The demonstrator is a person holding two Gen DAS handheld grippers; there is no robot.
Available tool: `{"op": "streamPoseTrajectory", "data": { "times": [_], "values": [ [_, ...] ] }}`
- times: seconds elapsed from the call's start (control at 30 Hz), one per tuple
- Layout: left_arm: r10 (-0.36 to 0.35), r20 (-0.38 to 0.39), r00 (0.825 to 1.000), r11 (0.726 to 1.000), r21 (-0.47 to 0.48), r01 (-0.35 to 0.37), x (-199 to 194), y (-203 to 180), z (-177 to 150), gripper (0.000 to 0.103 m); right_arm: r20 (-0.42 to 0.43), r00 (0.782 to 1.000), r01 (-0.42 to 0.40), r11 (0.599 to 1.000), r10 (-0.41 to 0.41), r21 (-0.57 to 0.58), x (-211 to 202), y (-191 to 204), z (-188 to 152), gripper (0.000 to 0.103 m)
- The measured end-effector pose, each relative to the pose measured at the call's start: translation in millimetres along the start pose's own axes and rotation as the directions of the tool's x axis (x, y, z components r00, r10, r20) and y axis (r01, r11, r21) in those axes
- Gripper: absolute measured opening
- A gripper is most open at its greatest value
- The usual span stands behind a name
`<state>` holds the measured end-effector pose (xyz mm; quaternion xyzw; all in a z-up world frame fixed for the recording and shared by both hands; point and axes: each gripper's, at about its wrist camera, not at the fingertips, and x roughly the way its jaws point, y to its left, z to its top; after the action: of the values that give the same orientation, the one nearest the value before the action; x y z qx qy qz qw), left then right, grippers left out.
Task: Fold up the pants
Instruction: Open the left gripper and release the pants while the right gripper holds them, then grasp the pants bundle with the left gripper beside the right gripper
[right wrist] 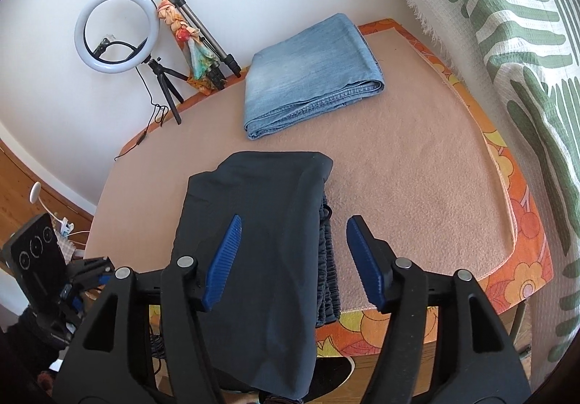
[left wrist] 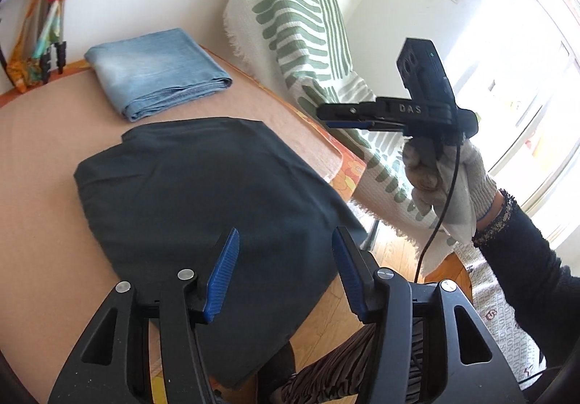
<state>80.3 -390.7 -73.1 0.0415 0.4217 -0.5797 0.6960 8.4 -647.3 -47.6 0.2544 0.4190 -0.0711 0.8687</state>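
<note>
Dark folded pants (left wrist: 203,201) lie on the beige table cover (left wrist: 43,186), their near end hanging over the front edge. In the right wrist view the pants (right wrist: 261,233) show an elastic waistband along their right side. My left gripper (left wrist: 286,252) is open and empty, above the pants' near part. My right gripper (right wrist: 293,241) is open and empty, above the pants' right edge. In the left wrist view the right gripper (left wrist: 326,114) is seen side-on, held in a gloved hand off the table's right edge.
Folded light blue jeans (right wrist: 308,70) lie at the back of the table. A ring light (right wrist: 116,30) and tripods (right wrist: 206,38) stand at the back left by the wall. A green-striped blanket (right wrist: 507,41) drapes over furniture on the right. The table cloth's orange flowered border (right wrist: 522,233) runs along the right edge.
</note>
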Motion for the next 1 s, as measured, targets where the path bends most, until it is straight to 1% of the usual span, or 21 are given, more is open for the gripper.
{"op": "streamPoseTrajectory", "data": {
  "times": [0.07, 0.13, 0.23, 0.37, 0.5, 0.63, 0.83, 1.0],
  "values": [
    [0.014, 0.003, 1.0, 0.998, -0.065, -0.014, -7, 23, -4, 0.055, -0.025, 1.0, -0.009, 1.0, 0.009, 0.008, 8, -4, -5, 0.065],
    [0.037, 0.004, 0.999, 0.989, -0.142, -0.036, -10, 48, -6, 0.055, -0.059, 0.998, -0.035, 0.999, 0.036, 0.027, 18, -9, -9, 0.066],
    [0.035, -0.014, 0.999, 0.968, -0.247, -0.037, -5, 76, -17, 0.055, -0.104, 0.992, -0.072, 0.996, 0.077, 0.054, 33, -17, -14, 0.066],
    [0.02, -0.05, 0.999, 0.936, -0.35, -0.036, 11, 106, -25, 0.055, -0.129, 0.982, -0.125, 0.988, 0.136, 0.096, 52, -27, -17, 0.066],
    [0.02, -0.066, 0.998, 0.921, -0.387, -0.044, 18, 117, -30, 0.055, -0.151, 0.973, -0.153, 0.979, 0.173, 0.134, 68, -39, -20, 0.066],
    [0.004, -0.086, 0.996, 0.918, -0.395, -0.038, 27, 126, -30, 0.055, -0.177, 0.962, -0.183, 0.971, 0.209, 0.152, 81, -48, -24, 0.066],
    [-0.024, -0.105, 0.994, 0.913, -0.407, -0.021, 39, 132, -33, 0.055, -0.193, 0.934, -0.265, 0.945, 0.301, 0.193, 101, -59, -31, 0.067],
    [-0.059, -0.083, 0.995, 0.912, -0.411, 0.019, 41, 136, -33, 0.055, -0.18, 0.909, -0.337, 0.916, 0.377, 0.216, 109, -66, -31, 0.069]
  ]
}}
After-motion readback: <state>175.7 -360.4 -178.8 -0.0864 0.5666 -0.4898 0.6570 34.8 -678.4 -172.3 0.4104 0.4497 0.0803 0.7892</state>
